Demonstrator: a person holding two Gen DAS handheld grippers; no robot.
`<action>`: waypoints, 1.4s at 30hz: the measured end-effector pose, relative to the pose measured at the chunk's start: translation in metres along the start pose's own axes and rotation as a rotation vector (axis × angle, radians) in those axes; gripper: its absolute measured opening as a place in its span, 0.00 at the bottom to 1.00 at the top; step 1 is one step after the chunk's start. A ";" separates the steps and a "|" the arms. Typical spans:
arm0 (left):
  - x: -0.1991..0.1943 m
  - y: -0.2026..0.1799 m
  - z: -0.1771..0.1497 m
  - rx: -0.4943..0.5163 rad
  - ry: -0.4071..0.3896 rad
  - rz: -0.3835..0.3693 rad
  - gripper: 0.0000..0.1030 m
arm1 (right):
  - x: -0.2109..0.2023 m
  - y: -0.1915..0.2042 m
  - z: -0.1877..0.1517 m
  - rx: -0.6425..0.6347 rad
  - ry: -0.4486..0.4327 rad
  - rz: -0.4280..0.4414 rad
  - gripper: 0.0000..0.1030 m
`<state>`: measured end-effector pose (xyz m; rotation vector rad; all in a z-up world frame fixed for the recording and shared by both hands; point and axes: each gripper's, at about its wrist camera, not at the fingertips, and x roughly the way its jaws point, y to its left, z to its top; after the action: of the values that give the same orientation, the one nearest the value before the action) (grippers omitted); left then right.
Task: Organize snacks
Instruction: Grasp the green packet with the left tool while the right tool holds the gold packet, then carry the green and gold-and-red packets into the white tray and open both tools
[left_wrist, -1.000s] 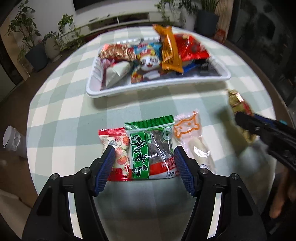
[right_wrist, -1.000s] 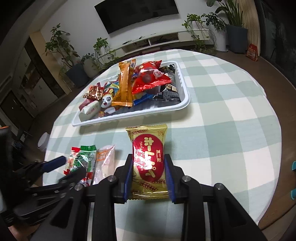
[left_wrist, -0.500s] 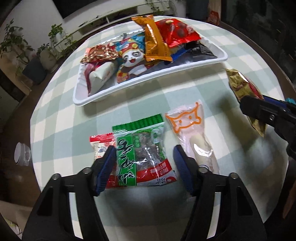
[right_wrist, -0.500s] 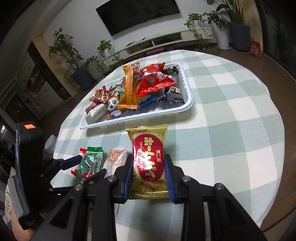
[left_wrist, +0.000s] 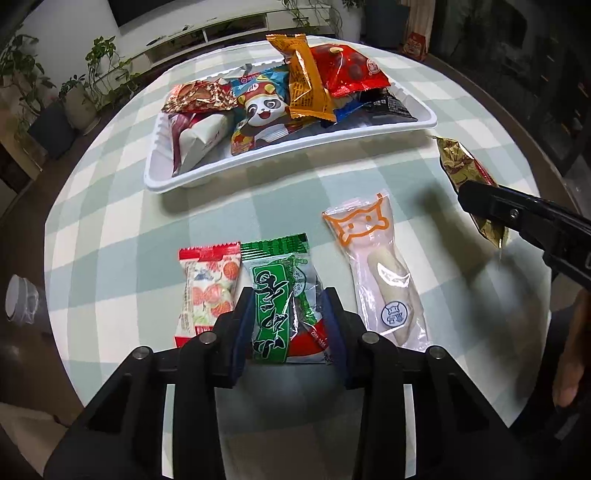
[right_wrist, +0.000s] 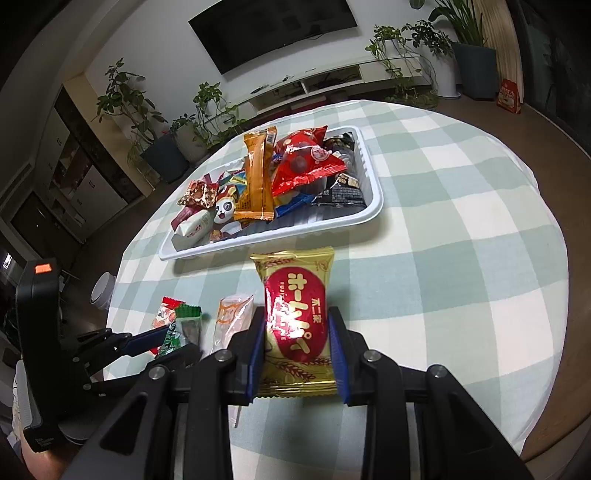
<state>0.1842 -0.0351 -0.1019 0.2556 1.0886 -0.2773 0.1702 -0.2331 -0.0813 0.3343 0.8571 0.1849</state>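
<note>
My left gripper (left_wrist: 290, 299) is shut on a green seaweed snack packet (left_wrist: 282, 295), lifted above the checked tablecloth. A red-and-white candy packet (left_wrist: 208, 288) lies just left of it and a clear cat-print packet (left_wrist: 380, 273) to its right. My right gripper (right_wrist: 297, 321) is shut on a gold-and-red biscuit packet (right_wrist: 295, 317), held above the cloth near the tray's front rim. That packet also shows in the left wrist view (left_wrist: 467, 177). A white tray (left_wrist: 424, 122) holds several snack packets; it also shows in the right wrist view (right_wrist: 373, 210).
The round table's edge (right_wrist: 546, 435) curves close on the right. A white cup-like object (left_wrist: 20, 299) stands on the floor off the table's left side. Potted plants (right_wrist: 166, 147) and a TV bench stand beyond the table.
My left gripper has closed on the green packet and lifted it, with the tray now farther in view. My right gripper has risen, still holding the gold packet.
</note>
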 end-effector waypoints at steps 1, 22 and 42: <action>-0.001 0.002 -0.002 -0.010 -0.004 -0.010 0.33 | 0.000 0.000 0.000 0.003 -0.002 0.000 0.33; -0.086 0.064 -0.008 -0.240 -0.253 -0.248 0.32 | -0.018 -0.012 0.008 0.054 -0.104 -0.023 0.33; -0.079 0.131 0.162 -0.193 -0.359 -0.220 0.32 | -0.030 0.077 0.152 -0.180 -0.147 0.038 0.33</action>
<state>0.3298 0.0403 0.0488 -0.0872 0.7794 -0.3952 0.2655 -0.2028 0.0600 0.1928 0.6840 0.2678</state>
